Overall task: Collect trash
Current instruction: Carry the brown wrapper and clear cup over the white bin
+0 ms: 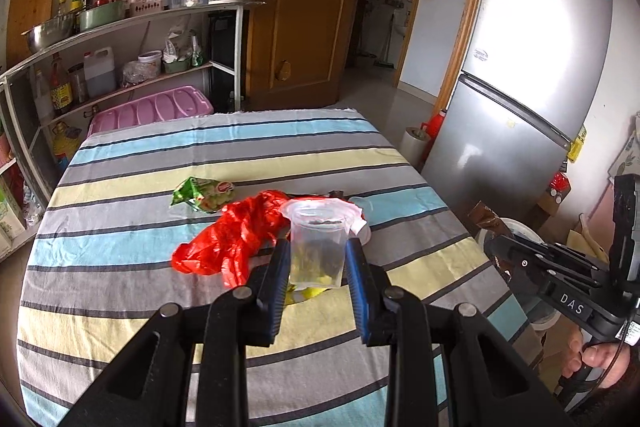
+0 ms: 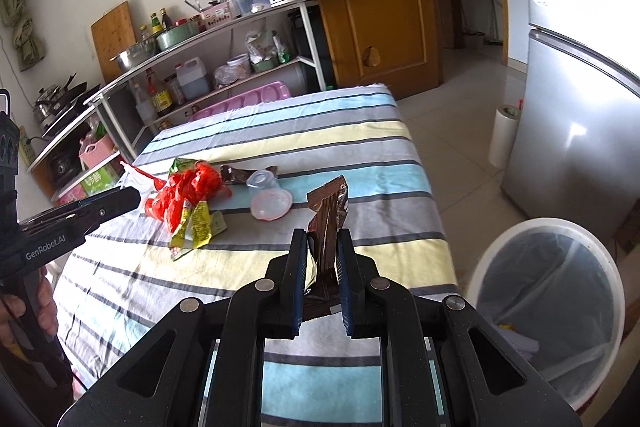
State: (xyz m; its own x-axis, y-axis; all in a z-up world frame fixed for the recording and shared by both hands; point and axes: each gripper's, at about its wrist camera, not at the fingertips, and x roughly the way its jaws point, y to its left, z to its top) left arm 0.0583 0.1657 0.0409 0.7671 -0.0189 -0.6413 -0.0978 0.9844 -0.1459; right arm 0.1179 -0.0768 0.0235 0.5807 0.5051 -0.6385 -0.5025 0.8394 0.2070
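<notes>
On the striped surface [image 2: 360, 131], going left to right in the right wrist view, the left gripper [image 2: 120, 199] enters at nine o'clock, a hand [image 2: 24, 311] on its grip. In the left wrist view its jaws pinch a clear plastic cup [image 1: 318, 247] by its sides, holding it upright above the cloth with dark bits inside. Behind the cup in that view, at about eleven o'clock, a green snack packet [image 1: 202, 193] lies flat, and a crumpled red plastic bag [image 1: 232, 235] spreads at nine to ten o'clock of the cup. Back in the right wrist view, yellow wrappers [image 2: 196, 227] lie touching the red bag at its six o'clock side. Next come a brown wrapper [image 2: 234, 174] and a small clear cup [image 2: 262, 181] tipped on its side, with a round translucent lid [image 2: 270, 205] just beside it at six o'clock. Nearer the camera, the right gripper [image 2: 323, 267] has its jaws pressed on a tall brown foil wrapper [image 2: 328, 219], held upright above the cloth. Off the surface at four o'clock stands a white bin [image 2: 500, 251] lined with a clear bag.
</notes>
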